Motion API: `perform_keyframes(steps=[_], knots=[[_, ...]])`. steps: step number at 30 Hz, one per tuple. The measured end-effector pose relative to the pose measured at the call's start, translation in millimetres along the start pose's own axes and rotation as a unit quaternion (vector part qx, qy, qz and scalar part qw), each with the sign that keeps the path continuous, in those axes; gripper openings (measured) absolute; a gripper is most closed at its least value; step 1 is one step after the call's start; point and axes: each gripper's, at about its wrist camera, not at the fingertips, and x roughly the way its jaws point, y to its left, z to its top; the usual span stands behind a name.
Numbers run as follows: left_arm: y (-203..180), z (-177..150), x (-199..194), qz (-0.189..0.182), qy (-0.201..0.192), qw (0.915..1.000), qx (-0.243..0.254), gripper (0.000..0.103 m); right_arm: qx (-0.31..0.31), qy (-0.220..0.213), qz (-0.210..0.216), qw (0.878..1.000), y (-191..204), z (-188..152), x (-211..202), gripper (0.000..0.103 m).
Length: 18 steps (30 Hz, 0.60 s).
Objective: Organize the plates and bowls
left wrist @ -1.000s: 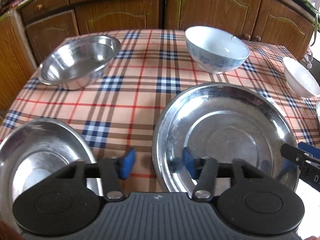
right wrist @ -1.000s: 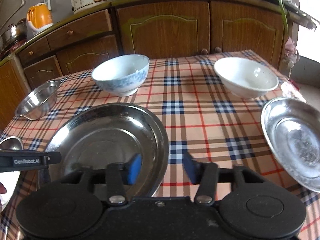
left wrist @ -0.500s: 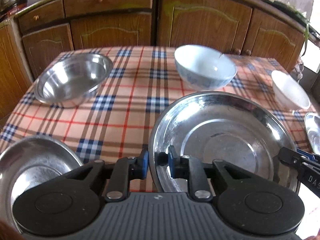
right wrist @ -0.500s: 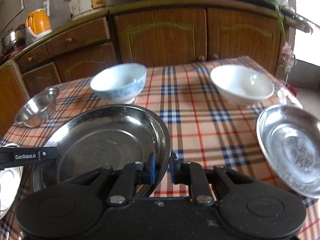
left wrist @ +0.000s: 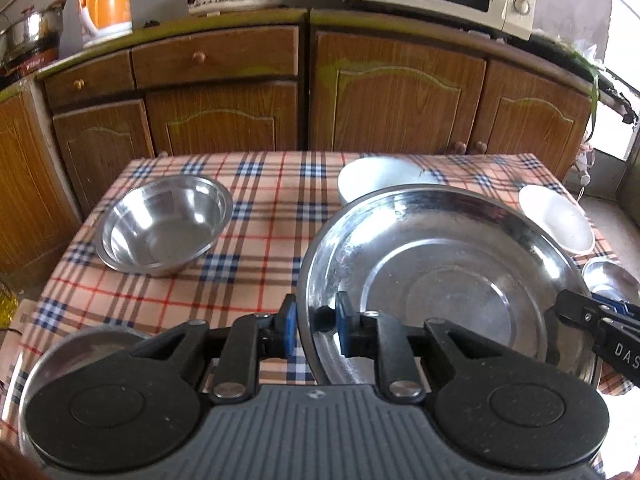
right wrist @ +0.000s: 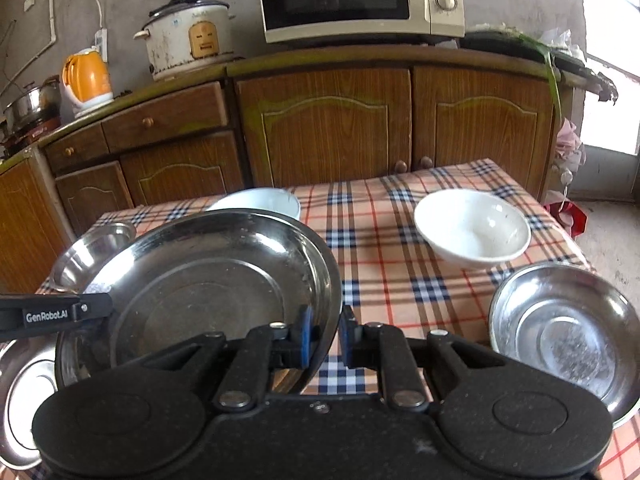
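Two grippers pinch one large steel plate [left wrist: 440,280]: your left gripper [left wrist: 312,330] clamps near-left rim, right gripper [right wrist: 324,336] clamps near-right rim. Plate looks raised off checked tablecloth [left wrist: 260,224], mid-table. Step in hand: carry to stack. Next move, by judgement: keep plate level, both hands in step, lower onto another steel plate. Left view alone shows deep steel bowl [left wrist: 164,228] fully, far left. Right view alone shows smaller steel plate [right wrist: 568,336] fully at near right, white bowl [right wrist: 472,232] beyond it.
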Motion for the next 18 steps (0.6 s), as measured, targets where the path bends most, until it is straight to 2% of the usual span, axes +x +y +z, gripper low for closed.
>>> perform_keyframes(steps=[18], knots=[[-4.8,7.8,-33.0,-0.006,-0.015,0.9998,0.015,0.02,-0.007,-0.018,-0.005,1.0,1.2,13.5,-36.8,0.02]])
